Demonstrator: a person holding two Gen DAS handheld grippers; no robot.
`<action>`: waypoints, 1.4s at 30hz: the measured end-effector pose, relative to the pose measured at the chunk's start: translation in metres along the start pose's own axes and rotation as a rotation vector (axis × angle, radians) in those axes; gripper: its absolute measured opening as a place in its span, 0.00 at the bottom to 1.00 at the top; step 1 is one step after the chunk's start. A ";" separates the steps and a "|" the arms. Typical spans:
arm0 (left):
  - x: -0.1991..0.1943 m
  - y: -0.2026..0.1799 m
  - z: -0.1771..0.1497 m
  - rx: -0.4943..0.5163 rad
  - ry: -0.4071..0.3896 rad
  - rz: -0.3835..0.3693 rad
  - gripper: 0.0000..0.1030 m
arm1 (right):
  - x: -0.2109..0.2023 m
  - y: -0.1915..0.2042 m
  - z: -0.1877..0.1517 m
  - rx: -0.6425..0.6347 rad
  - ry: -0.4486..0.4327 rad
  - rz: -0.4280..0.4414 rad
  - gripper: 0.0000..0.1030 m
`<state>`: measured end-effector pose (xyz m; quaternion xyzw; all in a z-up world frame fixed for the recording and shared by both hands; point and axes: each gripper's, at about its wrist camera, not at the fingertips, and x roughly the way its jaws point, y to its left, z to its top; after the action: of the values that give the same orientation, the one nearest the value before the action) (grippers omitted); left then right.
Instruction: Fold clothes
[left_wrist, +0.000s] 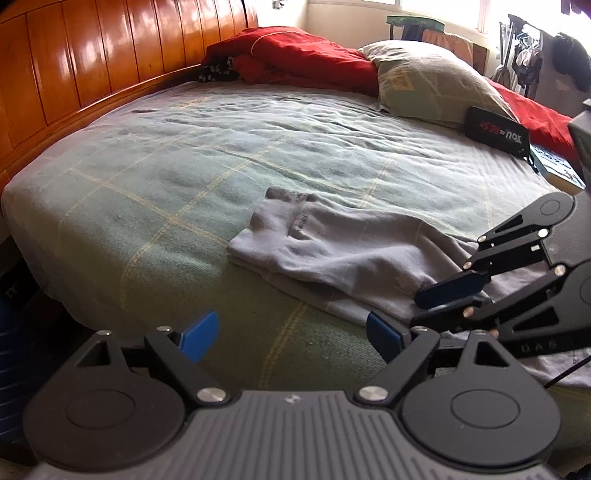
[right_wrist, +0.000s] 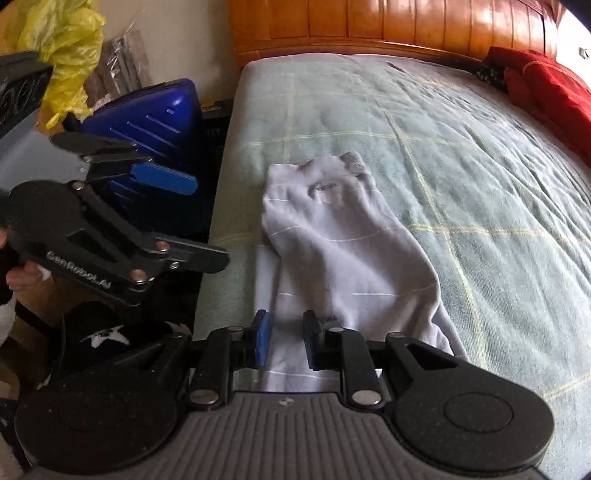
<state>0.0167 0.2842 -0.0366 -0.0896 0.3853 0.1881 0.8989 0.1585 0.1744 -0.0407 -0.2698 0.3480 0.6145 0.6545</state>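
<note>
The pale grey folded cotton garment (right_wrist: 332, 240) lies lengthwise away from the right tongs (right_wrist: 286, 341), which are nearer, slightly parted over its near hem, gripping nothing. The left tongs (left_wrist: 291, 338) gape empty over the green checked bed (left_wrist: 166, 166).

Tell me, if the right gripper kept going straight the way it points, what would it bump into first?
Most likely the grey garment lying on the bed: the right gripper is angled down at its near end, fingers slightly apart. Depth is hard to judge here.
</note>
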 end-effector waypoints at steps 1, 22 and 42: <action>0.001 0.000 0.000 0.000 0.002 0.001 0.85 | 0.002 0.001 0.000 -0.010 0.002 -0.005 0.23; 0.003 0.005 0.013 0.036 -0.026 -0.054 0.86 | -0.033 -0.021 0.001 0.078 -0.058 0.044 0.15; 0.073 -0.007 0.047 0.225 -0.016 -0.233 0.89 | -0.059 -0.075 -0.047 0.197 -0.100 -0.135 0.26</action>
<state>0.0971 0.3119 -0.0571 -0.0309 0.3837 0.0391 0.9221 0.2274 0.0943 -0.0285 -0.1964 0.3546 0.5445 0.7342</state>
